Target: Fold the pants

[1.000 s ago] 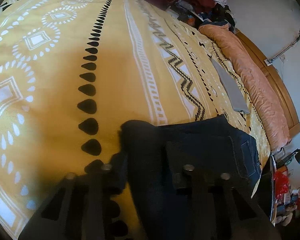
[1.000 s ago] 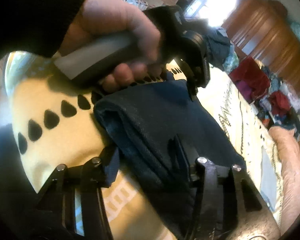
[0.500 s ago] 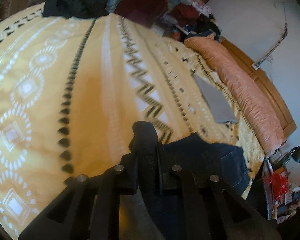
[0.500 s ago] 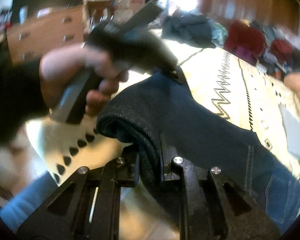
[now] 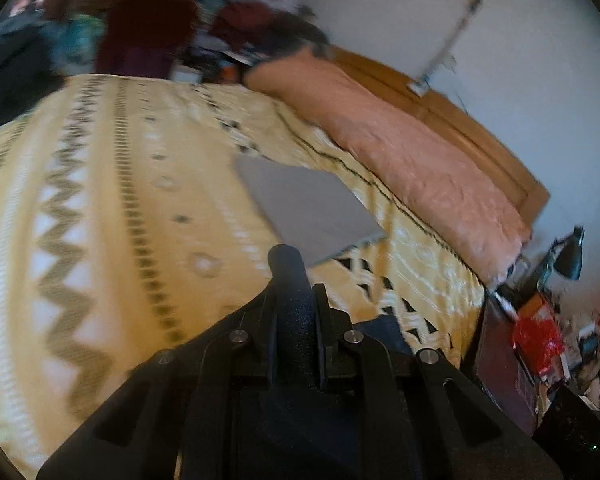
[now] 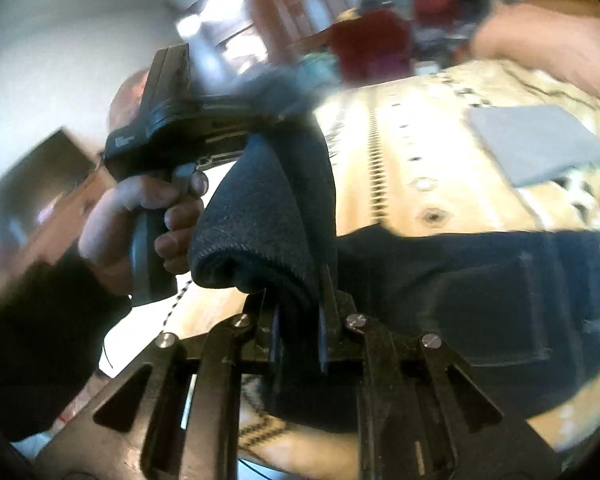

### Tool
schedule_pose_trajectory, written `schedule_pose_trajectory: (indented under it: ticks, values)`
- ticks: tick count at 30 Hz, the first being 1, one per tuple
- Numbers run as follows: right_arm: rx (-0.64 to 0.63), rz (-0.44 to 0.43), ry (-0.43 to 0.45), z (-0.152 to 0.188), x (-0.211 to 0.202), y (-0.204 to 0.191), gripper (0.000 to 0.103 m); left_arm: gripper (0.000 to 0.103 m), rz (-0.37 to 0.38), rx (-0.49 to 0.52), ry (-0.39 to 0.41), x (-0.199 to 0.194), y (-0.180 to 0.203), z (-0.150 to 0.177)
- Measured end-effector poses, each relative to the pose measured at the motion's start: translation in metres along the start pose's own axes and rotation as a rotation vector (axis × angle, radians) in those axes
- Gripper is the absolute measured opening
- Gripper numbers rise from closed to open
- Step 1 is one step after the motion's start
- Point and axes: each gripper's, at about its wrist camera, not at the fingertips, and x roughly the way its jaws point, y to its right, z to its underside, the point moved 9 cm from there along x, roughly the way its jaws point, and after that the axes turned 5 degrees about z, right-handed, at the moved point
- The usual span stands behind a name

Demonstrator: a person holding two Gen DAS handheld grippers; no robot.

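Dark blue jeans (image 6: 480, 280) lie partly on the yellow patterned bedspread (image 6: 400, 168), their pocket end spread out at the right. My right gripper (image 6: 298, 312) is shut on a thick folded edge of the jeans, which bulges up between its fingers. In the left wrist view my left gripper (image 5: 296, 300) is shut on another fold of the jeans (image 5: 290, 280), lifted above the bedspread (image 5: 120, 220). The right wrist view shows a hand (image 6: 140, 216) holding the left gripper's handle, with the denim stretched between the two grippers.
A folded grey cloth (image 5: 304, 204) lies on the bed ahead. A long peach pillow (image 5: 400, 148) runs along the wooden headboard (image 5: 480, 132). Piled clothes (image 5: 148, 36) sit at the far end. A cluttered bedside table with a black lamp (image 5: 568, 256) stands at right.
Both grippers have closed on the jeans' edge and lifted it off the bed, carrying it forward towards the grey cloth. The right gripper has rolled.
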Motion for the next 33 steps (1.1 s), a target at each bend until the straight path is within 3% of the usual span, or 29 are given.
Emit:
schedule_pose_trajectory:
  ticks: [5, 9, 13, 18, 20, 22, 24, 30, 33]
  values:
    - [0.173, 0.062, 0.030, 0.004, -0.027, 0.080, 0.015, 0.014, 0.048, 0.055, -0.121, 0.108, 0.069, 0.023]
    - [0.353, 0.103, 0.009, 0.035, -0.036, 0.147, 0.015, 0.014, 0.067, 0.085, -0.232, 0.187, 0.107, 0.060]
    - [0.465, 0.088, -0.019, 0.064, -0.039, 0.174, 0.015, 0.014, 0.044, 0.123, -0.300, 0.231, 0.129, 0.088]
    - [0.533, 0.077, 0.001, 0.071, -0.041, 0.182, 0.018, 0.018, -0.007, 0.136, -0.318, 0.253, 0.136, 0.100]
    - [0.542, 0.083, 0.011, 0.070, -0.042, 0.185, 0.019, 0.025, -0.020, 0.127, -0.313, 0.259, 0.134, 0.100]
    - [0.579, 0.072, 0.025, 0.069, -0.046, 0.185, 0.020, 0.040, -0.038, 0.116, -0.301, 0.264, 0.132, 0.099]
    - [0.679, 0.055, 0.037, 0.071, -0.045, 0.196, 0.023, 0.043, -0.027, 0.096, -0.293, 0.264, 0.133, 0.100]
    - [0.766, 0.109, 0.057, 0.079, -0.051, 0.212, 0.026, 0.046, 0.015, 0.090, -0.198, 0.237, 0.144, 0.075]
    - [0.740, 0.142, 0.032, 0.081, -0.050, 0.212, 0.029, 0.046, 0.019, 0.086, -0.162, 0.208, 0.138, 0.061]
